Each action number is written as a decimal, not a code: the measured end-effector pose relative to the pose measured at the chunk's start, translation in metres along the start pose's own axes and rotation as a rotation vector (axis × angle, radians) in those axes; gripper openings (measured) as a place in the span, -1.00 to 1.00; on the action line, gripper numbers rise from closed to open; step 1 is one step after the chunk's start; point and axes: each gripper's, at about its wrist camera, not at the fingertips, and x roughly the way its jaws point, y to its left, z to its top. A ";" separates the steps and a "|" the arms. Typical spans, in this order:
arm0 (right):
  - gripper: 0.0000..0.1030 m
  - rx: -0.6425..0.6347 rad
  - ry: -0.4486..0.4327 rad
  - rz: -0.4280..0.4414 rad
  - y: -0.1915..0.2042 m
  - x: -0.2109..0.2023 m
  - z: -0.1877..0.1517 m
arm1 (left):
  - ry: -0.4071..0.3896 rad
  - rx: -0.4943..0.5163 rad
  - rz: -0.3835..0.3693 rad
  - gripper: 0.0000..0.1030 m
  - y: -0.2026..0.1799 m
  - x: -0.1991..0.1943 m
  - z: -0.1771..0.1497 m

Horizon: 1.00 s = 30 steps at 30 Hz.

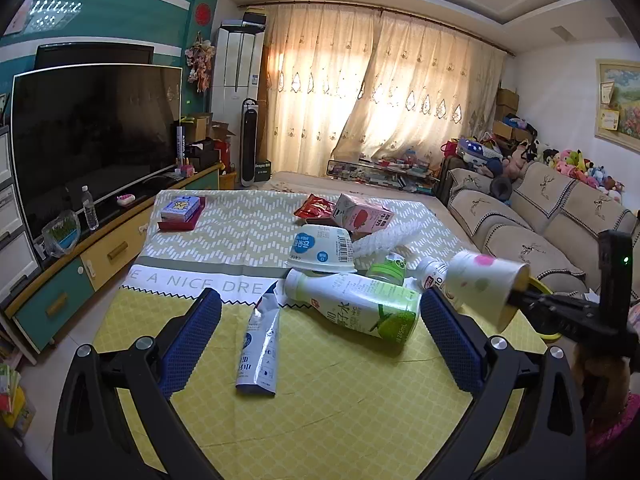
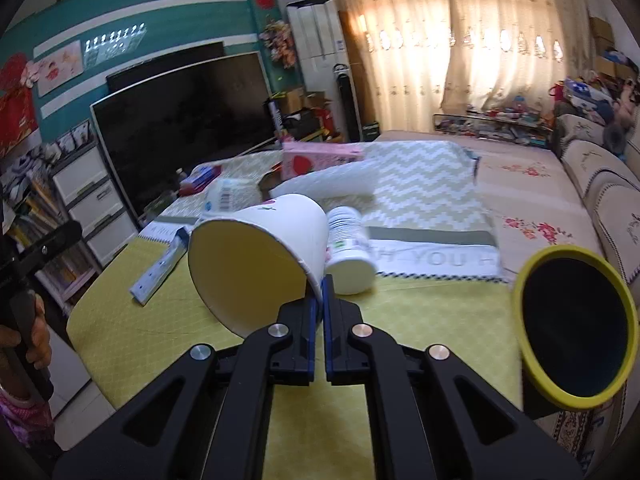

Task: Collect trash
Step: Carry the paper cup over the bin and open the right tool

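My right gripper (image 2: 321,292) is shut on the rim of a white paper cup (image 2: 256,256) with pink dots and holds it above the table; the cup also shows in the left wrist view (image 1: 484,284). A yellow-rimmed black bin (image 2: 576,328) stands to the right of the cup. My left gripper (image 1: 320,328) is open and empty above a torn white wrapper (image 1: 260,348) and a white-green bottle (image 1: 356,304) lying on the yellow cloth (image 1: 320,400). Behind them lie a white bowl (image 1: 324,248), a pink carton (image 1: 362,214), a red snack bag (image 1: 314,206) and a small white bottle (image 2: 348,248).
A blue box on a red tray (image 1: 182,210) sits at the table's far left. A TV (image 1: 92,136) on a cabinet stands on the left. A sofa (image 1: 552,224) with plush toys runs along the right. Curtains hang at the back.
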 end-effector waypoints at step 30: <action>-0.46 0.356 -0.003 -0.554 -0.194 -0.020 -0.035 | 0.057 0.043 -0.003 0.91 -0.023 0.024 -0.007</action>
